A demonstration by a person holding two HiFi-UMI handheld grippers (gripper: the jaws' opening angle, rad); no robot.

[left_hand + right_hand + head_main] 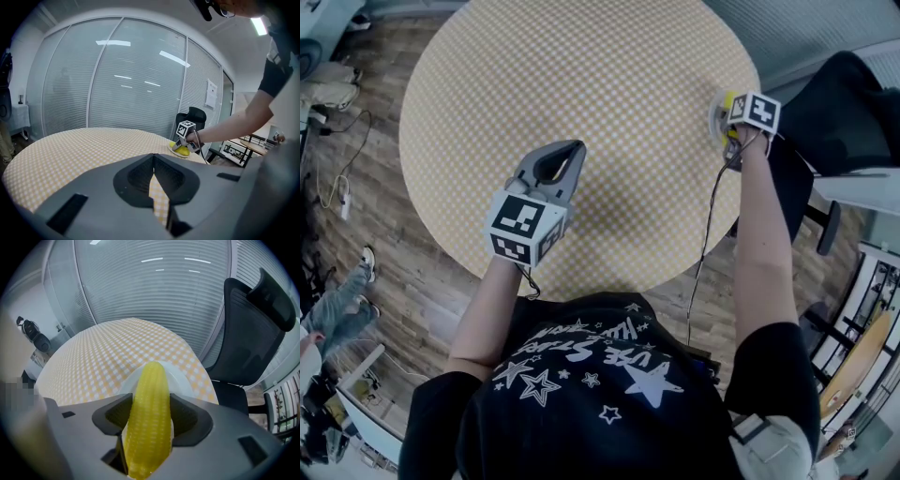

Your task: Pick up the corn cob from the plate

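right gripper [149, 420] clamped on corn cob [151, 380]; white plate [183, 380] just ahead, office chair [248, 329] beyond-right. left gripper [153, 161] jaws together, empty.

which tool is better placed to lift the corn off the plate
Right. The right tool grips the corn cob over the plate; the left tool is shut, empty, and far across the table.

left claw [574, 152] sits in front of the torso on a bent forearm, its jaws pressed together with nothing between them. right arm [766, 234] stretches out almost straight, and the right claw [725, 122] has its jaws clamped on the corn cob [149, 418].
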